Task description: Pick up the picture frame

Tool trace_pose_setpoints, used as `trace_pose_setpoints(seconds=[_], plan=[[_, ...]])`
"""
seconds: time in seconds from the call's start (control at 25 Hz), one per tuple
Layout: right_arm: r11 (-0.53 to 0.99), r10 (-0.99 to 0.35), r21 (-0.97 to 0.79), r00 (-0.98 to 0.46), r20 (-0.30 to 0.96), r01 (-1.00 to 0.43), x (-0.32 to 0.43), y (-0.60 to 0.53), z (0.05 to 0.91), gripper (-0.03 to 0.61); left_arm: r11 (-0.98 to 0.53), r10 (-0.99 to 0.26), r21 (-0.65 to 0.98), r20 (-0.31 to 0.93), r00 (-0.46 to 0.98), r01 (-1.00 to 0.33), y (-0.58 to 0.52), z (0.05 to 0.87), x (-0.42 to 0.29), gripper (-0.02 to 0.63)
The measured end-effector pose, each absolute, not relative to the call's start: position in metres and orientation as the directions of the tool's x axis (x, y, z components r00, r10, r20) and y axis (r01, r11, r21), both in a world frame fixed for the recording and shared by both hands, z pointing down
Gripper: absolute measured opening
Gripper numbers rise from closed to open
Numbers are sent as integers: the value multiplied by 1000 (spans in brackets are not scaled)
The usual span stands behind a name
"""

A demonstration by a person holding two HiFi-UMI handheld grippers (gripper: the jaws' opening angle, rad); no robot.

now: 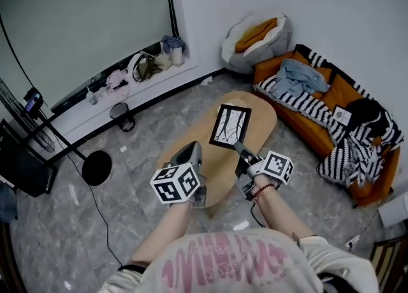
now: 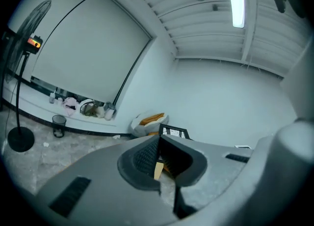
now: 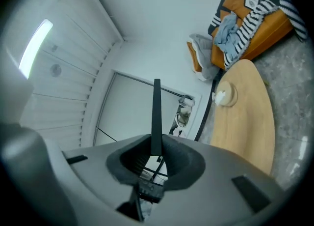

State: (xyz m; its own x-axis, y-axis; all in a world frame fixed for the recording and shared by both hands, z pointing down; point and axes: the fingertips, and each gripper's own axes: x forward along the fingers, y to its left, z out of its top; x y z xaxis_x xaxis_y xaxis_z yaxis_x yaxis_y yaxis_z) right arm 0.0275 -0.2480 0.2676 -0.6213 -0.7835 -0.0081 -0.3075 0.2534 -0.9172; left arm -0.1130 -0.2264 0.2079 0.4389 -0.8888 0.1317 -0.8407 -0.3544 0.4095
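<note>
The black picture frame (image 1: pixel 231 126) with a white branch print hangs tilted in the air above the oval wooden table (image 1: pixel 262 118). My right gripper (image 1: pixel 239 147) is shut on its lower edge. In the right gripper view the frame (image 3: pixel 156 117) stands edge-on as a thin dark bar pinched between the jaws of my right gripper (image 3: pixel 156 147). My left gripper (image 1: pixel 191 153) is beside it on the left, shut with nothing in it. In the left gripper view the tips of my left gripper (image 2: pixel 159 139) meet, and the frame (image 2: pixel 174 132) shows just beyond them.
An orange sofa (image 1: pixel 331 116) with striped throws stands at the right, a beanbag (image 1: pixel 258 40) in the corner. A fan stand (image 1: pixel 95 167) and a bin (image 1: pixel 121 114) are on the marble floor at the left. A small white object (image 3: pixel 224 95) lies on the table (image 3: pixel 245 122).
</note>
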Motion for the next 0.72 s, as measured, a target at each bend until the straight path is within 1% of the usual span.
trace_pose_setpoints(seconds=[0.16, 0.32, 0.52, 0.72], plan=[[377, -768, -858, -636, -78, -350, 27, -247, 207, 77, -403, -891, 375, 46, 451, -835, -223, 165, -107, 3], [467, -757, -797, -639, -137, -383, 32, -239, 157, 77, -424, -891, 354, 1, 453, -834, -219, 139, -104, 3], [522, -753, -734, -638, -157, -435, 41, -221, 121, 77, -430, -896, 317, -32, 443, -845, -214, 118, -103, 3], [521, -796, -647, -590, -134, -557, 51, -213, 105, 77, -438, -897, 255, -55, 439, -862, -207, 104, -100, 3]])
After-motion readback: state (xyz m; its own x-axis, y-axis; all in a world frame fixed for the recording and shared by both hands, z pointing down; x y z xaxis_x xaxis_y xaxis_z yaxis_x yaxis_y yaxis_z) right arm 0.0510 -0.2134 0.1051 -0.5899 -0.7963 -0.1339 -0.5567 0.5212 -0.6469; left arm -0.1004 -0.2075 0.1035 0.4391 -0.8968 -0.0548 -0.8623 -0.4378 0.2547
